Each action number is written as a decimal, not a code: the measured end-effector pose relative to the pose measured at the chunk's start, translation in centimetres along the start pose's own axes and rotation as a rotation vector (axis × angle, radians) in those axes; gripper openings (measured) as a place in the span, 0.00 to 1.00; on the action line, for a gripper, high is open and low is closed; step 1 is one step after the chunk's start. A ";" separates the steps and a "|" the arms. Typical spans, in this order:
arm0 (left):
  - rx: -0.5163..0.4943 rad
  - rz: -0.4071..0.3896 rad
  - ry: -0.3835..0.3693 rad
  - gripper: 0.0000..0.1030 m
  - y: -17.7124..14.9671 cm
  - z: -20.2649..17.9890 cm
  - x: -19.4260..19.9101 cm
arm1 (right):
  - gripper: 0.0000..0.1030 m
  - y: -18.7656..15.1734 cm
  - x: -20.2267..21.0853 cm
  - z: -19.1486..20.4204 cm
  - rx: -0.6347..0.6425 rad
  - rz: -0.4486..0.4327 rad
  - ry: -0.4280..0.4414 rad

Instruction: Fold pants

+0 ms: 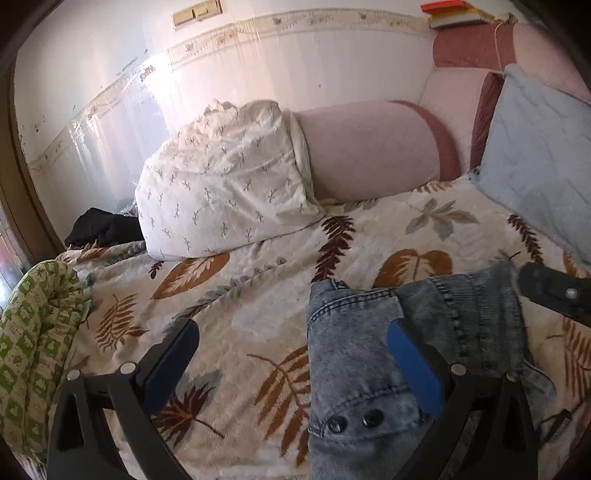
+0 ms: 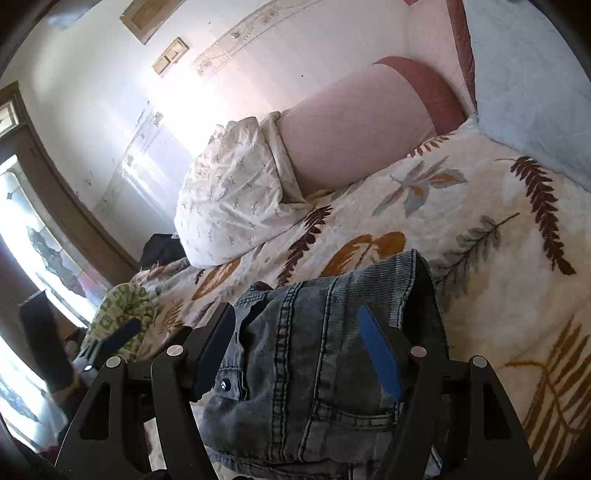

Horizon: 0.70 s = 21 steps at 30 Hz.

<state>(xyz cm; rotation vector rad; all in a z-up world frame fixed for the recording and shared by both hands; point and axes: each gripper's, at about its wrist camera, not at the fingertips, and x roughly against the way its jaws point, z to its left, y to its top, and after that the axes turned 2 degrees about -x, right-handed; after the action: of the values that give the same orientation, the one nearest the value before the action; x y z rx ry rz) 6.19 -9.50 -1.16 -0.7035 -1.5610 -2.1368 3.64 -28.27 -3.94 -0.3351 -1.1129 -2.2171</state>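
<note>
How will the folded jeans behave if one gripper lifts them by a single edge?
The jeans would probably droop and unfold: the denim bends softly over itself. They are likely rather heavy, with thick seams and several layers. Slipping seems unlikely, since the cloth looks coarse.

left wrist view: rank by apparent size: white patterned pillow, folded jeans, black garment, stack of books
1-2. white patterned pillow and folded jeans: similar area in frame; the jeans sit much nearer the camera, so no firm ranking.
3. black garment, partly hidden behind the pillow.
4. stack of books, far away and small.
</note>
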 end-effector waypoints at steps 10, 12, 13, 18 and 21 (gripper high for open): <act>0.035 0.141 -0.034 1.00 1.1 -0.6 -6.1 | 0.68 0.9 -1.4 -3.0 -0.218 0.078 0.157; 0.035 0.150 -0.019 1.00 1.2 -1.0 -7.0 | 0.69 0.8 -1.5 -3.9 -0.279 0.083 0.182; 0.037 0.150 -0.019 1.00 1.3 -1.1 -7.3 | 0.69 0.9 -1.6 -4.3 -0.301 0.085 0.191; 0.010 0.173 0.005 1.00 1.5 -2.2 -8.9 | 0.69 0.8 -2.0 -5.8 -0.397 0.102 0.218; -0.008 0.196 0.019 1.00 1.5 -2.7 -9.6 | 0.71 0.5 -2.5 -6.2 -0.426 0.123 0.208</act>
<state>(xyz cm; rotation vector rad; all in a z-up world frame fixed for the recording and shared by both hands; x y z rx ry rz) 14.27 -12.29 -6.52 -0.8020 -1.4119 -2.0014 6.21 -32.33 -8.55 -0.3300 -0.4929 -2.3035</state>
